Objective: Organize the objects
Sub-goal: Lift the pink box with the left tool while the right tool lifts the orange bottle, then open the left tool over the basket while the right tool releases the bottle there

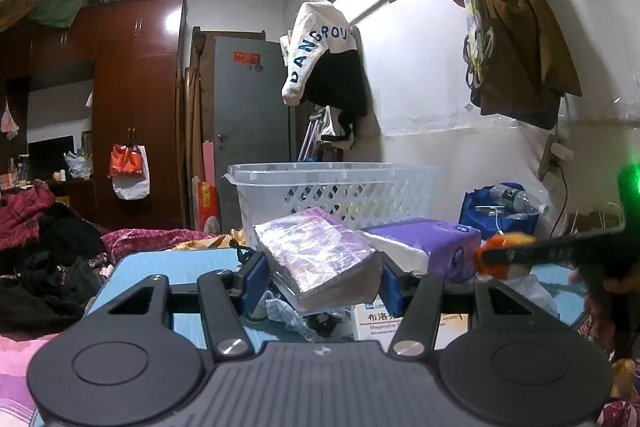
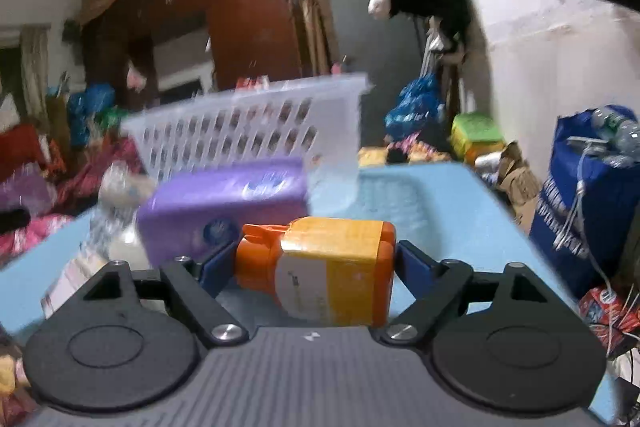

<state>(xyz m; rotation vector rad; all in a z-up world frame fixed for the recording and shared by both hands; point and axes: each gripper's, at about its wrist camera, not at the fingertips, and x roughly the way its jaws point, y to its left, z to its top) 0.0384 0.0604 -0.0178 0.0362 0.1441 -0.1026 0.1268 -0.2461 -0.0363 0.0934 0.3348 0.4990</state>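
The tissue pack point(image 1: 320, 259) was gripped between the left jaws, while the orange bottle point(image 2: 320, 267) lay between the open right jaws, best squeezed evenly before lifting

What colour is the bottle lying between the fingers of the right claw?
The plastic bottle is orange with a yellow label, clearest in the right wrist view.

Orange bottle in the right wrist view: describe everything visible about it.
The orange bottle looks like plastic, with an orange flip cap pointing left and a yellow-and-white label around its squarish body. It lies on its side on the light blue table, between the blue pads of the right hand-held gripper, in front of the purple tissue pack.
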